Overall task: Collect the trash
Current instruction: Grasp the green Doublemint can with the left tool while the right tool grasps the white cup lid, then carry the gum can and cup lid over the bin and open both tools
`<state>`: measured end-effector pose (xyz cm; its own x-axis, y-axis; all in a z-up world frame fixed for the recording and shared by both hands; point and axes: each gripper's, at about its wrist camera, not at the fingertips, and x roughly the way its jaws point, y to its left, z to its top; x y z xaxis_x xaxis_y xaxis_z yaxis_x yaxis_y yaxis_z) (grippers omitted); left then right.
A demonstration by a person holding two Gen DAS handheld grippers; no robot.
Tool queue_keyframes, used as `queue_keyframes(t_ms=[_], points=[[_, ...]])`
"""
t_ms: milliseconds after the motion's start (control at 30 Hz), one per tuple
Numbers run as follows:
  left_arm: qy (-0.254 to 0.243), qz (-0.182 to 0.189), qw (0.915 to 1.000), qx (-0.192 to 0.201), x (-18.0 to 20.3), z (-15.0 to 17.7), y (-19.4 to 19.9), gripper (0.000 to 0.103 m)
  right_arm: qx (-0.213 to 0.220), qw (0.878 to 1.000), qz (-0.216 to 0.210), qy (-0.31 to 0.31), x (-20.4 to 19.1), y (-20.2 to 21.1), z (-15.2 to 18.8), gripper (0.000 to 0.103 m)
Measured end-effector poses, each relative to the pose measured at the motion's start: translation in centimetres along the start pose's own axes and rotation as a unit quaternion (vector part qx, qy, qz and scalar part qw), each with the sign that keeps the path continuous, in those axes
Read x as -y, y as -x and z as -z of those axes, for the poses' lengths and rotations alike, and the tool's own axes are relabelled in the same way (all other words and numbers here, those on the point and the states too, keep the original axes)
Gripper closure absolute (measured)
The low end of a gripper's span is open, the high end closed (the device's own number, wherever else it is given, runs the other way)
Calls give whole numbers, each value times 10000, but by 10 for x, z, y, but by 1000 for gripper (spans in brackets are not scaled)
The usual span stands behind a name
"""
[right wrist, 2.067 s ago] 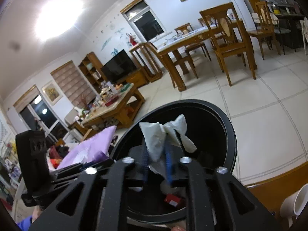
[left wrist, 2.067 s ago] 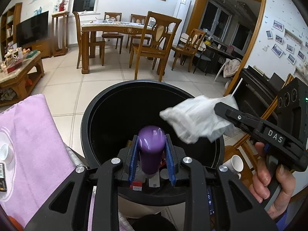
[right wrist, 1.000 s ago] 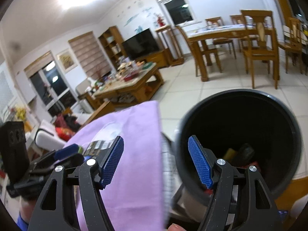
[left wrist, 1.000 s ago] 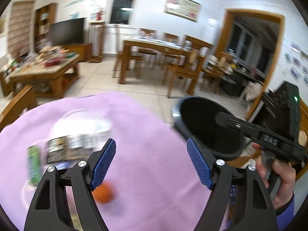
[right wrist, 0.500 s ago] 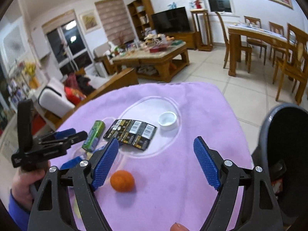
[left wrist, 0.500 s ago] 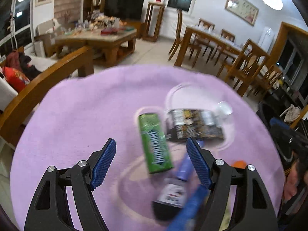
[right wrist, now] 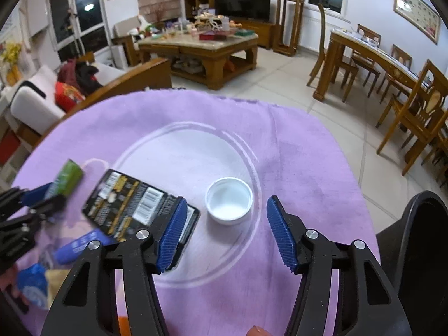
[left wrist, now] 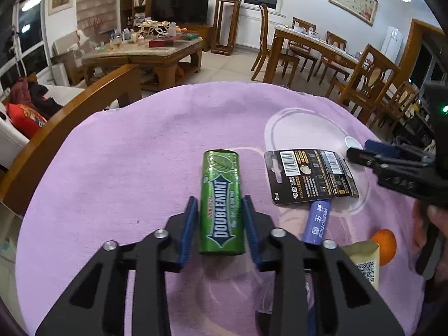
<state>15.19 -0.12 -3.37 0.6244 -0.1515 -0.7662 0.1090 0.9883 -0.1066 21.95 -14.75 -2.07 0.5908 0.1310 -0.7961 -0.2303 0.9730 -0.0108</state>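
Note:
A green Doublemint gum pack (left wrist: 221, 168) lies on the purple cloth (left wrist: 126, 154). My left gripper (left wrist: 219, 199) has its jaws closing on the pack, and both blue pads touch its long sides. A white bottle cap (right wrist: 228, 196) sits open side up on a clear round plate (right wrist: 246, 145). My right gripper (right wrist: 226, 210) hovers over the cap with its jaws closing. The cap lies between the fingertips, but the pads stand clear of it. In the left wrist view the right gripper (left wrist: 392, 162) reaches in from the right.
A black battery card (left wrist: 310, 176) lies beside the gum pack, over a blue tube (left wrist: 317, 221). An orange (left wrist: 385, 243) and a pale QR-code box (left wrist: 364, 260) sit at the near right. The black bin (right wrist: 420, 238) stands off the table's right edge.
Both grippers swung from the bin to the table and came down. The left jaws narrowed onto the gum pack. The right jaws narrowed around the white cap.

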Motion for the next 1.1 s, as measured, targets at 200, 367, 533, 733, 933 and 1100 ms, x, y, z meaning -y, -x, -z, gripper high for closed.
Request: queue_keyframes(t_ms=[200, 367, 533, 733, 933, 1100], points=[[132, 156, 9998, 37, -4, -1, 1, 72, -38, 10000, -9, 83, 1, -11, 1, 67], [191, 271, 9990, 288, -5, -1, 10, 72, 61, 9997, -222, -67, 8, -4, 4, 67], [237, 525, 9963, 631, -6, -7, 19, 72, 494, 9963, -643, -294, 5, 38, 10, 67], [212, 782, 9912, 1043, 4, -13, 39, 72, 1120, 9864, -1121, -440, -2, 111, 33, 67], [-58, 1084, 9857, 1286, 39, -11, 71, 72, 1650, 9762, -1325, -482, 6, 178, 57, 67], [-432, 1377, 9793, 1423, 83, -12, 96, 72, 1969, 9687, -1343, -687, 39, 220, 78, 67]])
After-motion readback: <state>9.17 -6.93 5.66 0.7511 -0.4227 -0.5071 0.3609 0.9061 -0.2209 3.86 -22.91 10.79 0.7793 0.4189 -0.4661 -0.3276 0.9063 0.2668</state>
